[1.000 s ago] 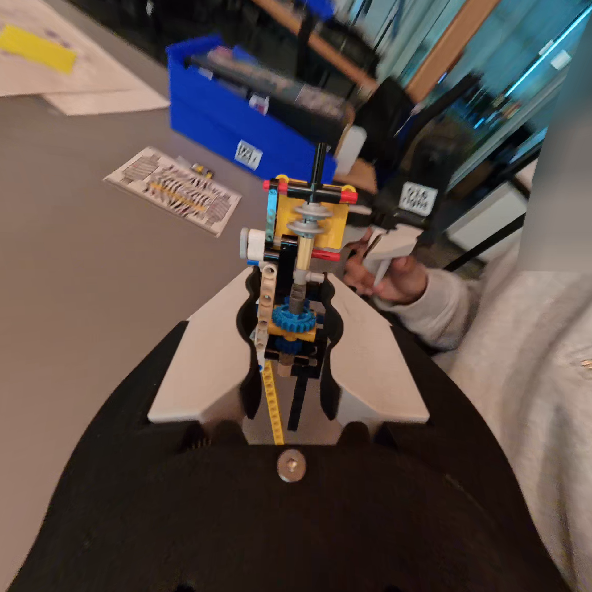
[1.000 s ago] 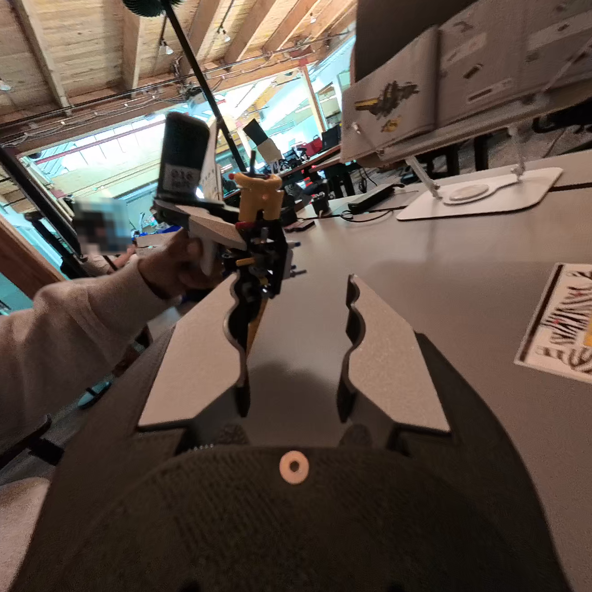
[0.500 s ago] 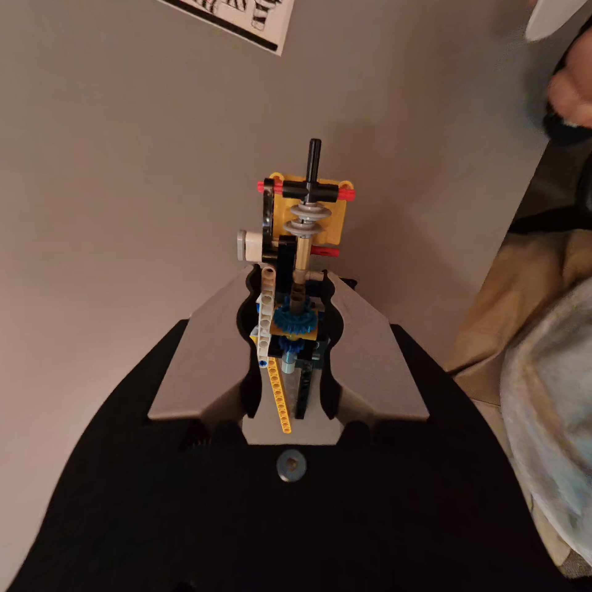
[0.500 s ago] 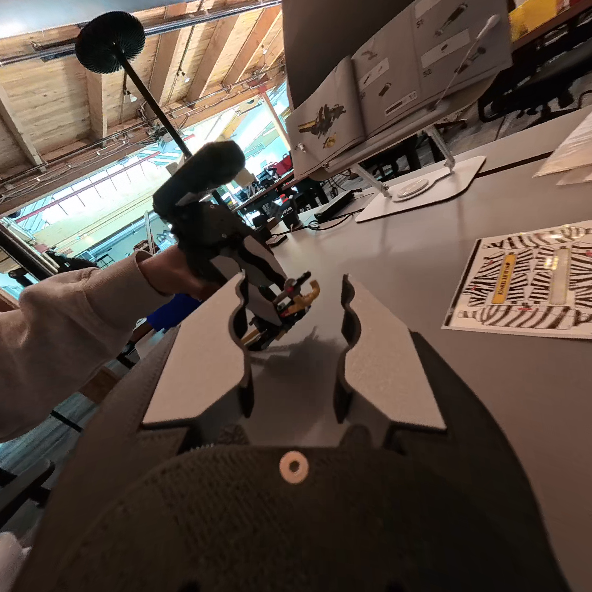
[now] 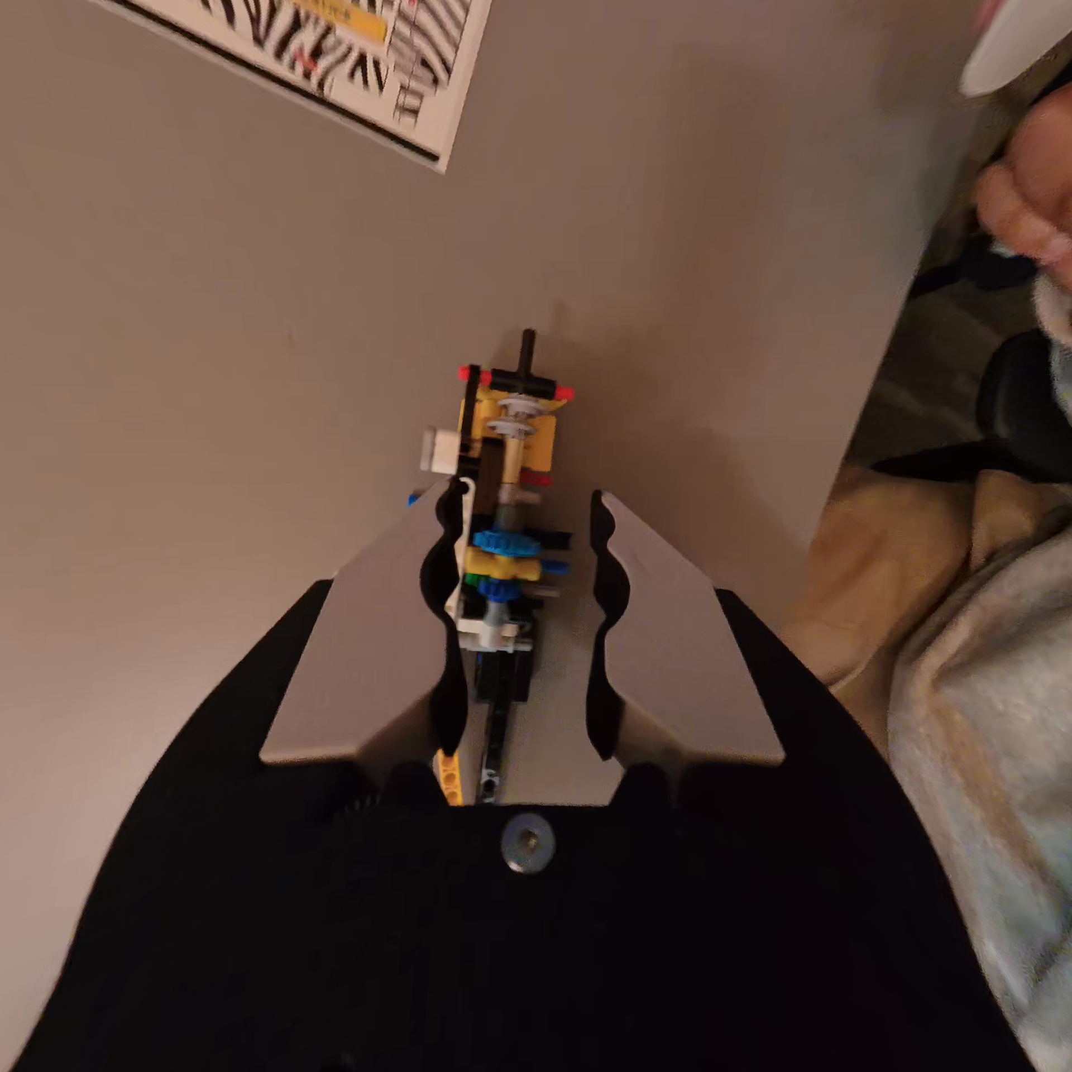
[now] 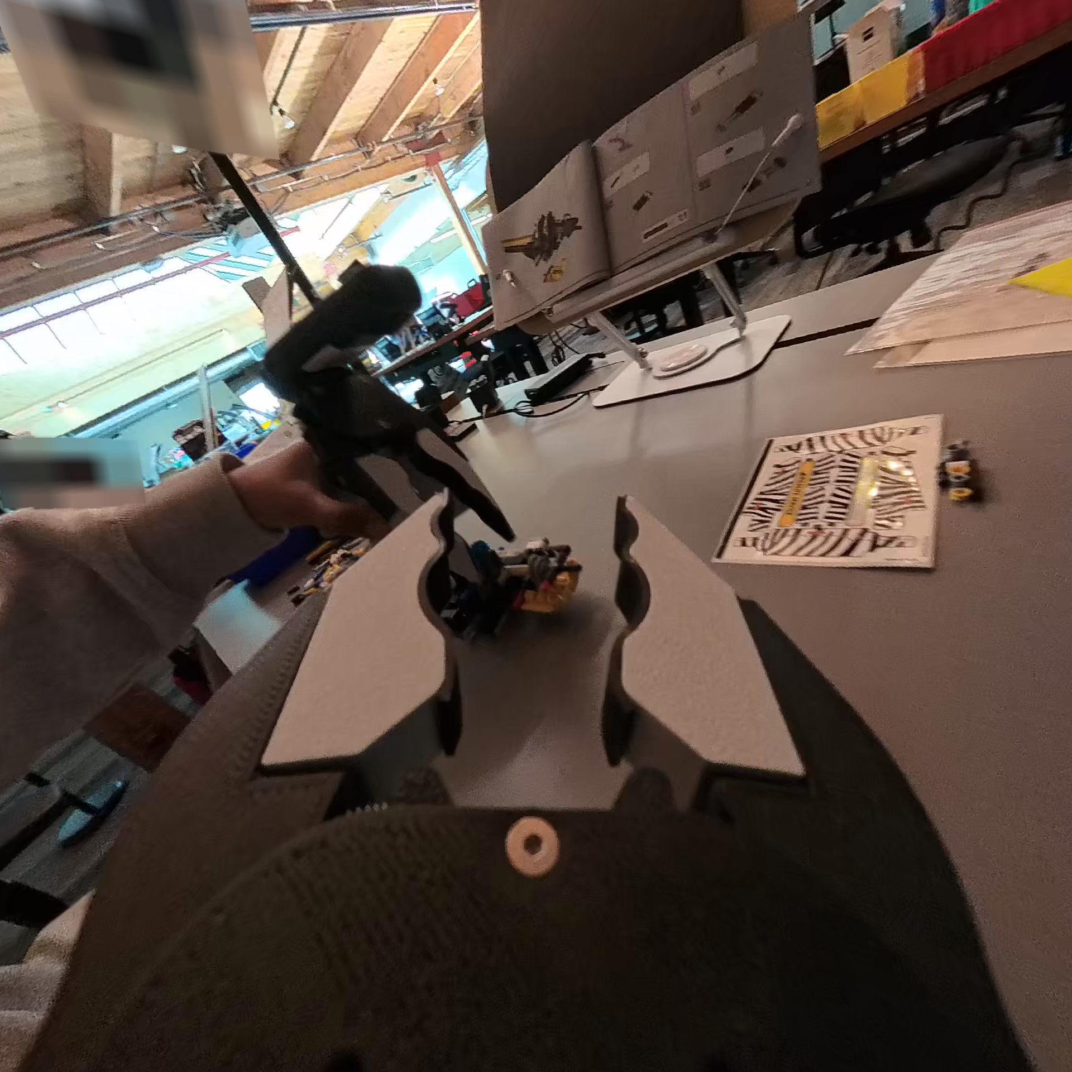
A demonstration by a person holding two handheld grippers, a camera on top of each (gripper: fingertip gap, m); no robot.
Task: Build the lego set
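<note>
We observe dim, warm light on the surface (image 5: 174, 348) in the left wrist view. Bright windows (image 6: 116, 325) at 10 o'clock backlight the right wrist view. Edges show blur and wide-angle bending.

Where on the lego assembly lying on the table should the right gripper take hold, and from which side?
Probably the black frame end of the lego assembly, closing the right gripper from above across its narrow width. It lies flat on the table, and its gears and axles look fragile.
</note>
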